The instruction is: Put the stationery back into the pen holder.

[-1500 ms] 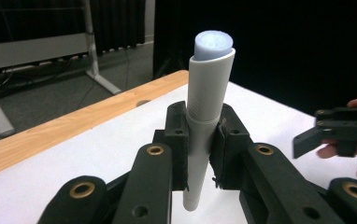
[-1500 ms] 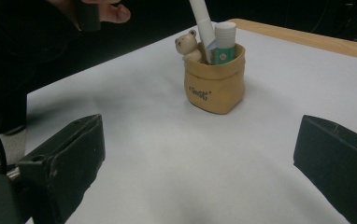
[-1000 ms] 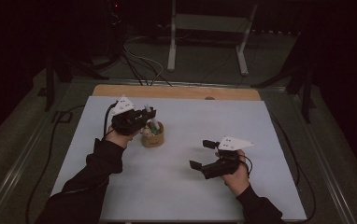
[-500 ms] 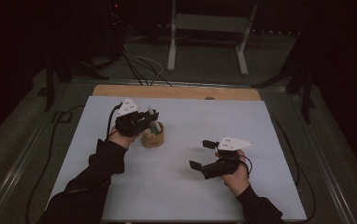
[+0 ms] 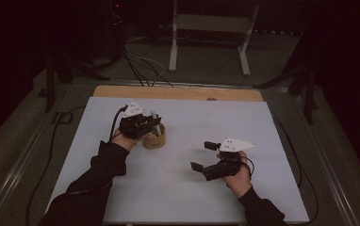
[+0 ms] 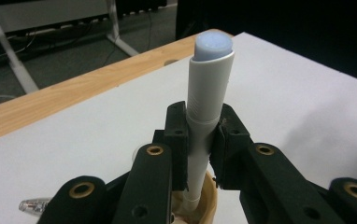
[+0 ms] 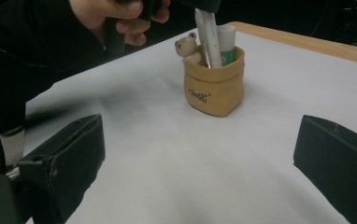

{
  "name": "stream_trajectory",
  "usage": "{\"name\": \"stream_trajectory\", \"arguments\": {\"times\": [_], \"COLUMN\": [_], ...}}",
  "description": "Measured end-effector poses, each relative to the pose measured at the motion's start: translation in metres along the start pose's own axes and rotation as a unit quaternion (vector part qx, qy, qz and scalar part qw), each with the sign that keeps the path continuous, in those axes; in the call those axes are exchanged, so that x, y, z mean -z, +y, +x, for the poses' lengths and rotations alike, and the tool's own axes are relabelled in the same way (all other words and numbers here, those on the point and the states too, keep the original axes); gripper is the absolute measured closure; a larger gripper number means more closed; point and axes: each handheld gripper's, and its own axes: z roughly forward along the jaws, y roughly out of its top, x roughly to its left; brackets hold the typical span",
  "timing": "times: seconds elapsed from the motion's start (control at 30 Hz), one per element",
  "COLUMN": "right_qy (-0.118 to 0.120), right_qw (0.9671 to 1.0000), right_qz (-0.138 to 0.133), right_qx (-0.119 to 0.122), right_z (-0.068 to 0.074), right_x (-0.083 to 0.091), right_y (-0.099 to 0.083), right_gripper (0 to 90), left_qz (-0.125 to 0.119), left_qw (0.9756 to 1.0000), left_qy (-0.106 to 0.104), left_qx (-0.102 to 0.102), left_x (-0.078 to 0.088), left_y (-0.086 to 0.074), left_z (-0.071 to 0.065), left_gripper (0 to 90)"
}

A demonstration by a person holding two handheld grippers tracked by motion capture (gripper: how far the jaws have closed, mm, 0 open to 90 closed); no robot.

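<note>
The left tool clamps the light, stiff, slippery white pen mid-barrel above the holder; the right tool gapes empty.

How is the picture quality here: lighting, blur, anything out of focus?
High view: dim and grainy, dark surroundings, the white table evenly lit. Left gripper view: sharp on the white pen, soft background. Right gripper view: the tan pen holder reads clearly, while the near black jaws of the right hand-held gripper look blurred.
</note>
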Motion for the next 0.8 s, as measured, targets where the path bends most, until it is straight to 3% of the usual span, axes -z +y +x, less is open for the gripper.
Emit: {"name": "stream_trajectory", "arguments": {"times": [0.23, 0.47, 0.53, 0.6, 0.63, 0.8], "right_qy": [0.003, 0.004, 0.006, 0.007, 0.006, 0.007], "right_qw": [1.0, 1.0, 1.0, 1.0, 1.0, 1.0], "right_qz": [0.0, 0.0, 0.001, 0.0, 0.0, 0.0], "right_qx": [-0.001, -0.001, -0.001, -0.002, -0.003, -0.004], "right_z": [0.0, -0.001, -0.001, -0.001, -0.001, -0.001], "right_x": [0.0, 0.0, 0.0, 0.0, 0.0, 0.0], "right_y": [0.0, 0.0, 0.0, 0.0, 0.0, 0.0], "right_gripper": [2.2, 2.2, 2.2, 2.2, 2.2, 2.2], "left_qz": [0.026, 0.026, 0.016, 0.012, 0.002, -0.008], "left_qw": [0.9996, 0.9996, 0.9996, 0.9997, 0.9996, 0.9989], "left_qy": [0.005, 0.011, 0.022, 0.023, 0.028, 0.044], "left_qx": [0.009, 0.001, -0.001, -0.003, 0.001, 0.013], "left_x": [-0.007, -0.009, -0.009, -0.007, -0.004, 0.001], "left_y": [0.0, 0.003, 0.005, 0.008, 0.011, 0.015], "left_z": [-0.001, -0.002, -0.003, -0.003, -0.003, -0.003], "left_gripper": [78.6, 78.2, 62.3, 59.6, 47.1, 23.8]}}
